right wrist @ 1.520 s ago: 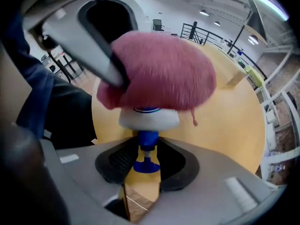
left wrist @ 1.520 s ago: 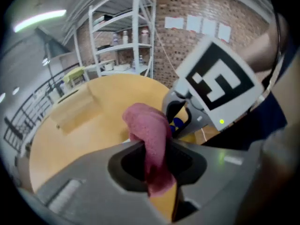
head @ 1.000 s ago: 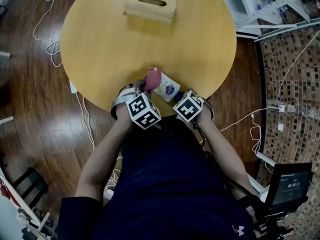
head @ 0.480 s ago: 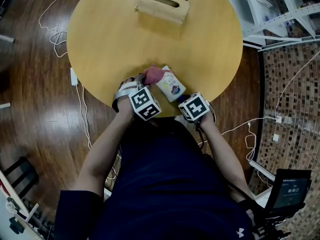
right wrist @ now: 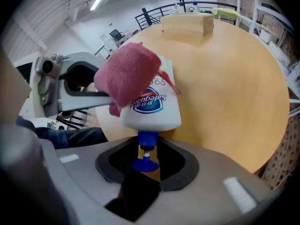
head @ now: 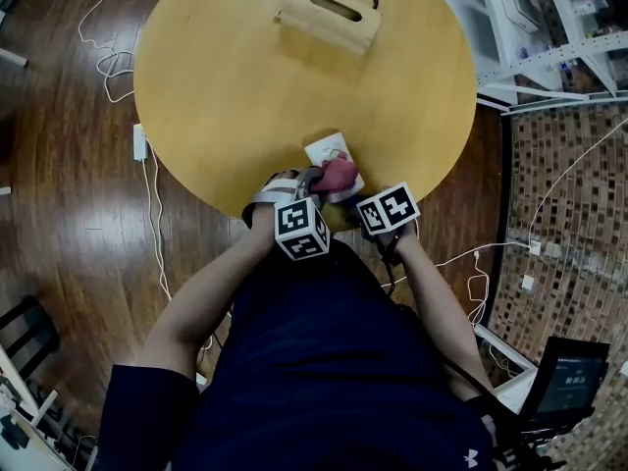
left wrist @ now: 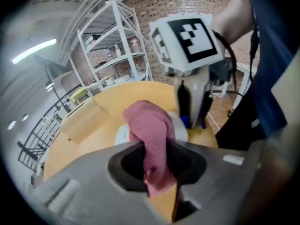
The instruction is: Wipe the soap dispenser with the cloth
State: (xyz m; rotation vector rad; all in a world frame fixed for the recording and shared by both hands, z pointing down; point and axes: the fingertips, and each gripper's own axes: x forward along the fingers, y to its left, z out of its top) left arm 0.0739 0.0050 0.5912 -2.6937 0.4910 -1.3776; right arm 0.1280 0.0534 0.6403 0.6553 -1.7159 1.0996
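Soap dispenser (head: 330,152) is sitting at the six o'clock edge of the round table (head: 226,86), white body pointing away toward twelve and blue pump facing the person. The right gripper (head: 358,197) is clamping that blue pump neck between its jaws; in the right gripper view (right wrist: 148,165) the pump is standing squarely between the pads and the labelled bottle (right wrist: 152,108) is rising straight out ahead.

The cloth (head: 338,176), a pink wad, is pressing on the bottle's side. A second ago it was bunched at the bottle's ten o'clock end; now it is lying at about five o'clock, close to the pump. The left gripper (head: 316,182) is pinching it tight, jaws closed on the fabric, as the left gripper view (left wrist: 157,159) is showing with the cloth (left wrist: 151,132) bulging out past the tips.

That left gripper is now sitting nearly beside the right one, the two marker cubes almost meeting, where earlier a gap was showing. The bottle's label was facing up then; now it is mostly hiding under the cloth (right wrist: 127,74).

Out at twelve o'clock, a wooden box (head: 330,13) is resting near the far rim.
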